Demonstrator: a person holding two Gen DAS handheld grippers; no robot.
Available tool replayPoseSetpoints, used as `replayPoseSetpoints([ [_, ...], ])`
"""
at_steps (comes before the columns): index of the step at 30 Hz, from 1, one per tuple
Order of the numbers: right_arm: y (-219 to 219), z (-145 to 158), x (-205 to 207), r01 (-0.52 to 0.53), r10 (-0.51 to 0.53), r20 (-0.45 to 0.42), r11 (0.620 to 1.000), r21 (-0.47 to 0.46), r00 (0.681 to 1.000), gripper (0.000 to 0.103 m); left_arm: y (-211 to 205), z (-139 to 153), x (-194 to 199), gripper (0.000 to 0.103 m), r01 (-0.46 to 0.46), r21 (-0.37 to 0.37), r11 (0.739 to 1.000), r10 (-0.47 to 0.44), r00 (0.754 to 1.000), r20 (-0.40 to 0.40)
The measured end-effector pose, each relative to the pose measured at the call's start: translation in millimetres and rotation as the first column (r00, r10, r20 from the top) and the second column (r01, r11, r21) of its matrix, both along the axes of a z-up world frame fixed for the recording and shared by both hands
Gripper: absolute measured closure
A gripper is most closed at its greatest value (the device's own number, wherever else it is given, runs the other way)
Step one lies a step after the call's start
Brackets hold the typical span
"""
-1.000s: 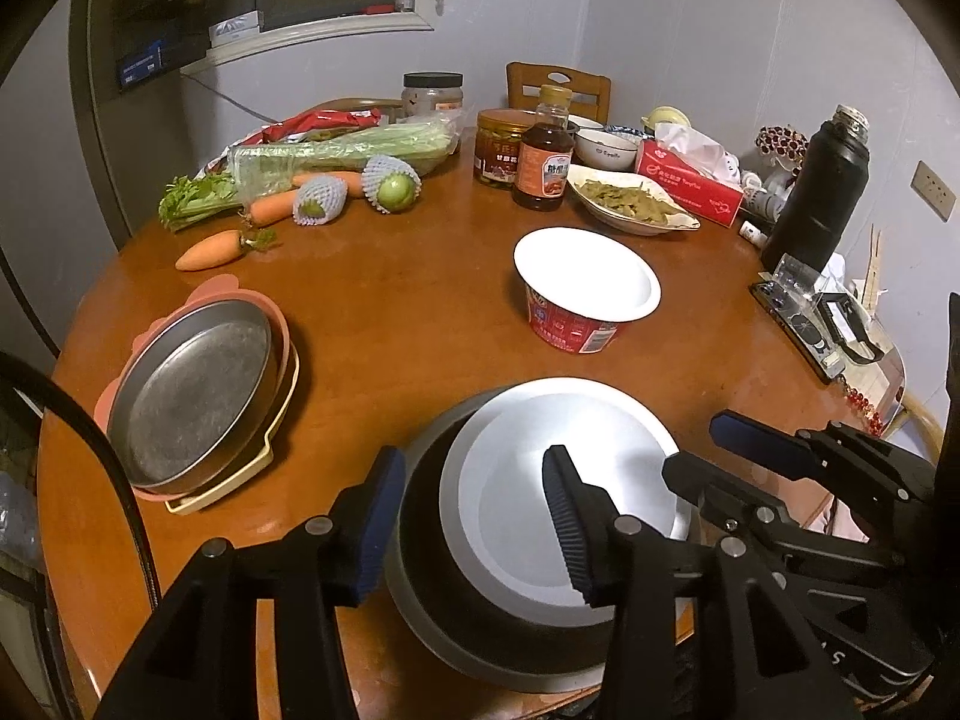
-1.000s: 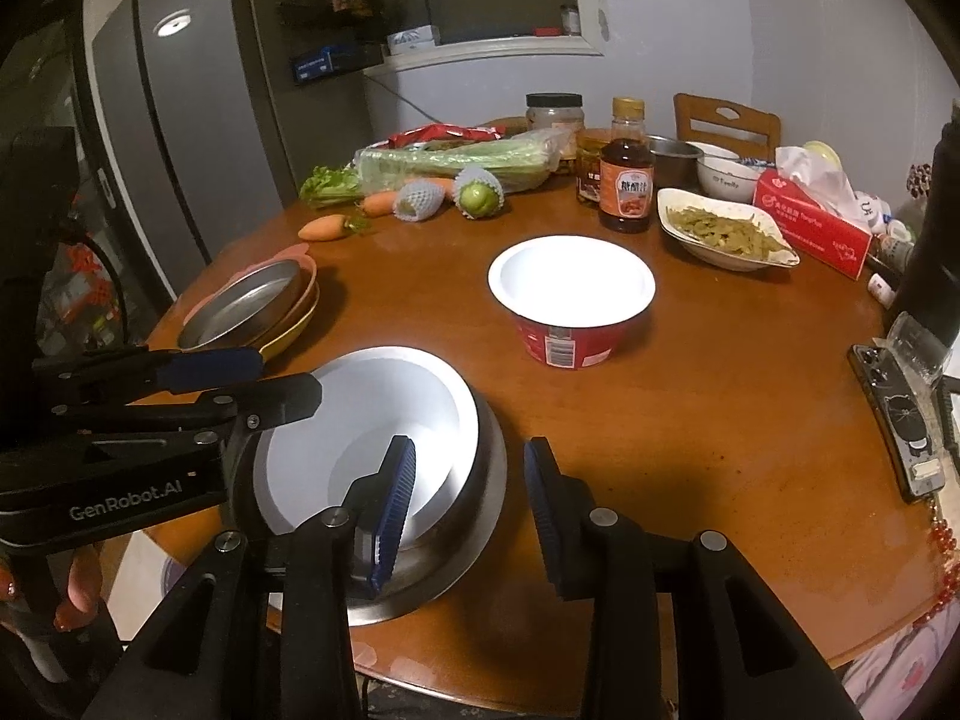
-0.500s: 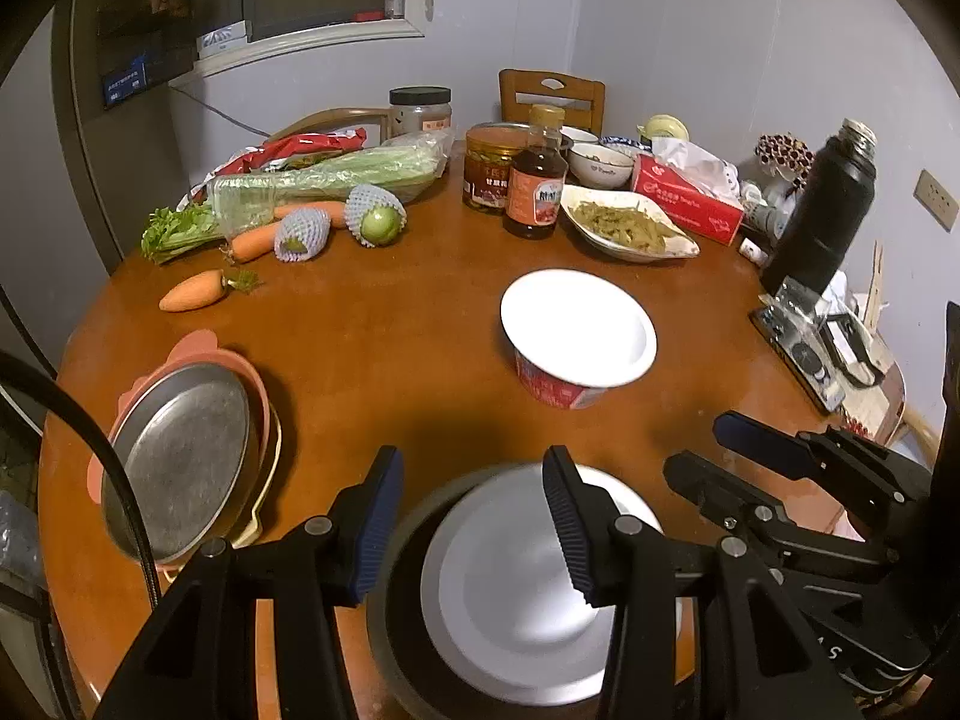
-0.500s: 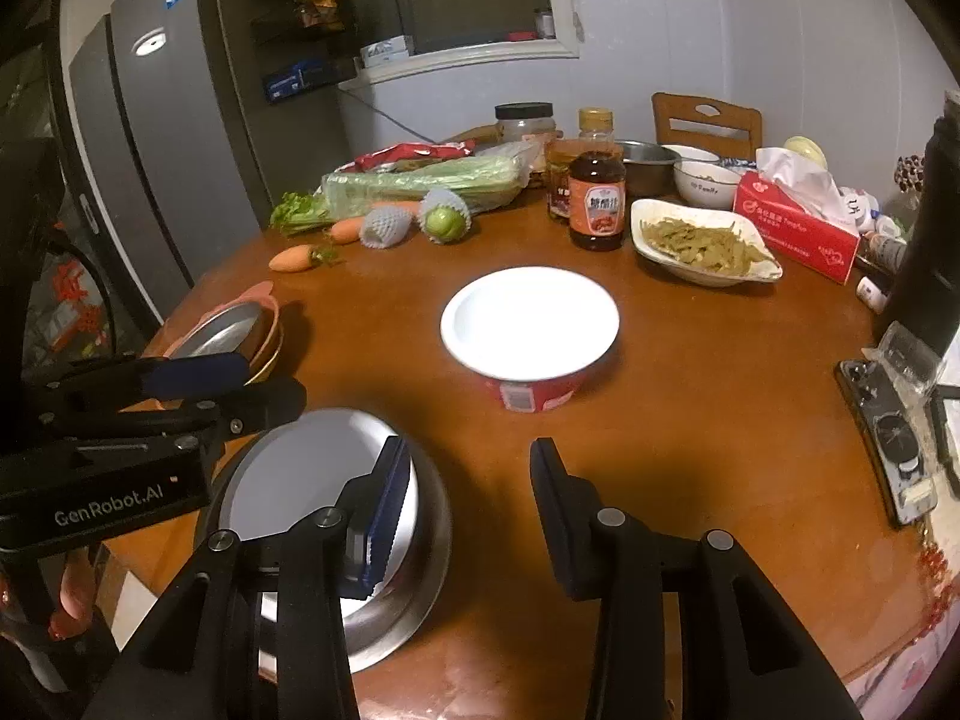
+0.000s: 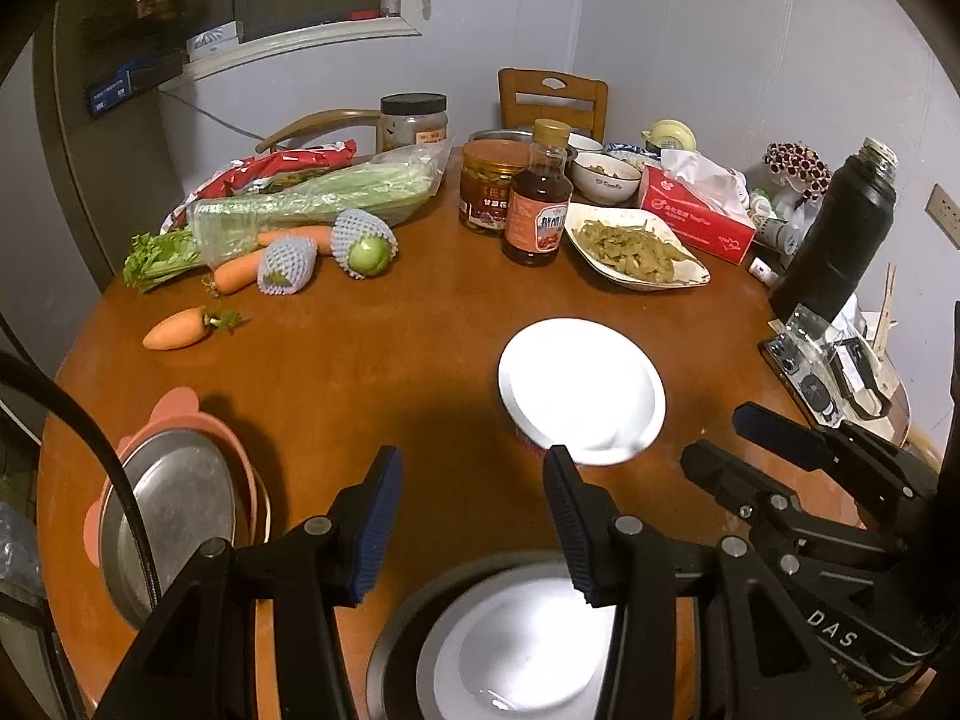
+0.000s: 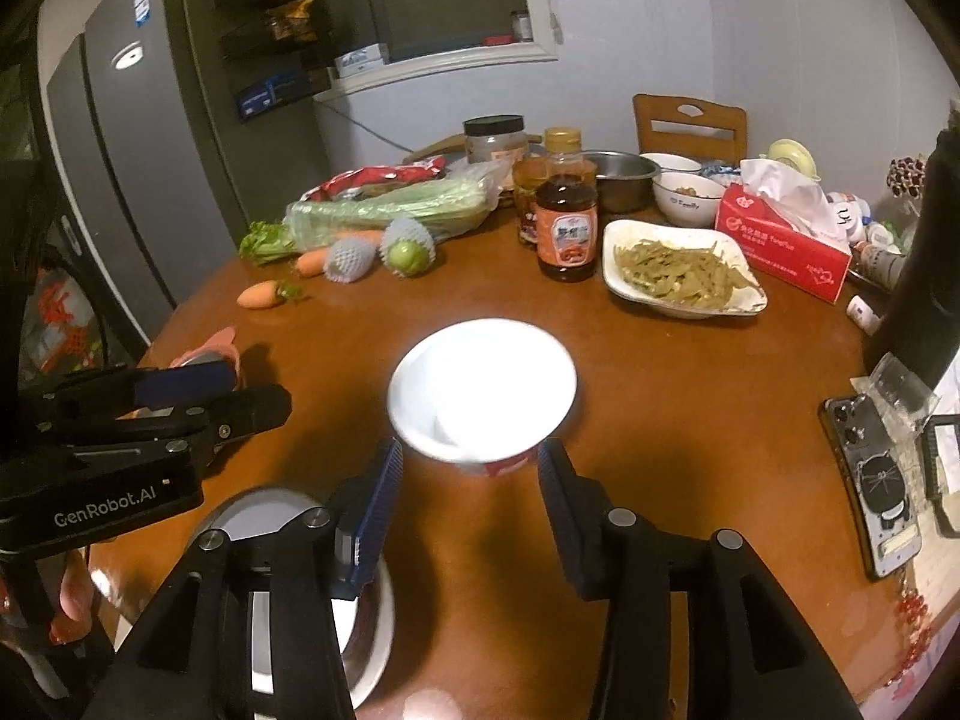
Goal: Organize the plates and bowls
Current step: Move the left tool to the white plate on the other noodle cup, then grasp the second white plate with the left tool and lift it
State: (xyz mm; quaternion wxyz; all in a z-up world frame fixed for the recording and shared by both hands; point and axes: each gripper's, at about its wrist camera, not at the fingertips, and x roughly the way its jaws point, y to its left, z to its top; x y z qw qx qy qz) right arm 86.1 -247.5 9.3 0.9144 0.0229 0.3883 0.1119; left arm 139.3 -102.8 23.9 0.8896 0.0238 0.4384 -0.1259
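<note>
The white paper bowl (image 5: 581, 397) with red sides stands near the middle of the round table (image 5: 372, 360) and serves as the landmark. On the near side of it, at the table's edge, a white dish rests inside a metal bowl (image 5: 504, 642); nested this way, the pair looks already stacked. To the left of the paper bowl, also at the edge, a metal plate sits in a pink tray (image 5: 174, 498), apparently another finished stack. Beyond the paper bowl lies a white dish of cooked greens (image 5: 639, 252), still apart from the others.

The left gripper (image 5: 468, 516) hangs above the nested pair, its jaws parted with nothing between them. The right gripper (image 6: 468, 510) is opening its jaws and also grasps nothing; the paper bowl shows just ahead of its fingertips, untouched. Judging by that aim, the paper bowl seems the next piece to collect. Its light, thin wall may deform or slide under a hard squeeze.
</note>
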Motion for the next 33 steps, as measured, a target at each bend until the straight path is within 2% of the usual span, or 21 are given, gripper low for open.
replayPoseSetpoints([
  [14,-23.4,-10.5,33.9,0.053,-0.053,-0.051,0.999,-0.006,0.997,0.054,-25.8,-15.0,37.4,0.055,0.035,-0.007,0.999,-0.035,0.998,-0.049],
  [33,-23.0,-45.9,74.1,0.037,-0.037,-0.132,0.999,-0.004,0.991,0.054,-37.4,-53.3,74.3,0.055,0.037,0.021,0.999,-0.033,0.988,-0.154],
])
